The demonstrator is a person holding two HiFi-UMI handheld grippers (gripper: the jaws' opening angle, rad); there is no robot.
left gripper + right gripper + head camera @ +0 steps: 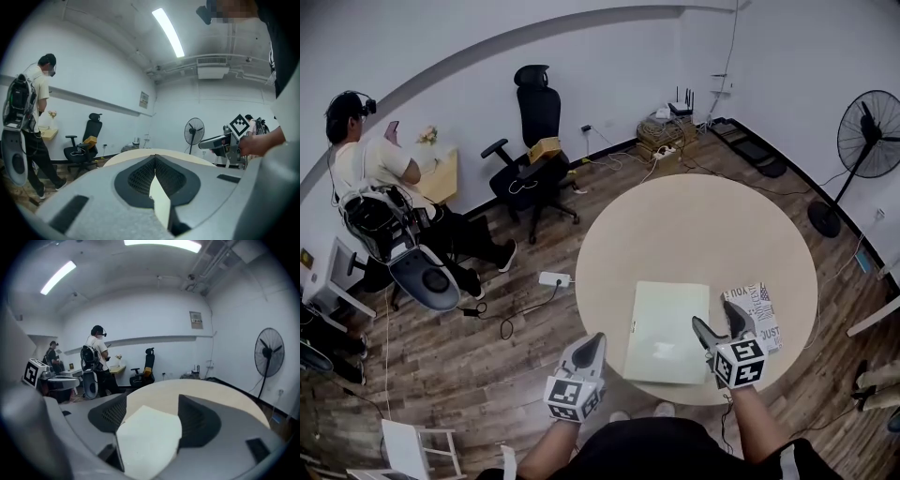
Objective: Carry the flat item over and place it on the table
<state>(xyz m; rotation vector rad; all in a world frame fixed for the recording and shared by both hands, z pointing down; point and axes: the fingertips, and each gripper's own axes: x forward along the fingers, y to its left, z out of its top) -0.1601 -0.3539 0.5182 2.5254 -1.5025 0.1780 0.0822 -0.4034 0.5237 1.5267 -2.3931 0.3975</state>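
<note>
The flat item [667, 330], a pale cream rectangular sheet, lies flat on the round beige table [694, 225] near its front edge. My right gripper [719, 323] stands open at the sheet's right edge. In the right gripper view a corner of the sheet [147, 437] shows between the wide-apart jaws, with the tabletop [201, 390] beyond. My left gripper [598, 339] hangs off the table's left front rim, apart from the sheet, with its jaws together. In the left gripper view its tips [153, 159] meet, and only a thin pale sliver shows below them.
A patterned packet [756, 314] lies on the table just right of my right gripper. On the wooden floor are a black office chair [534, 141], a standing fan [867, 141], a power strip [553, 278] with cables, and a seated person [375, 169] at the left wall.
</note>
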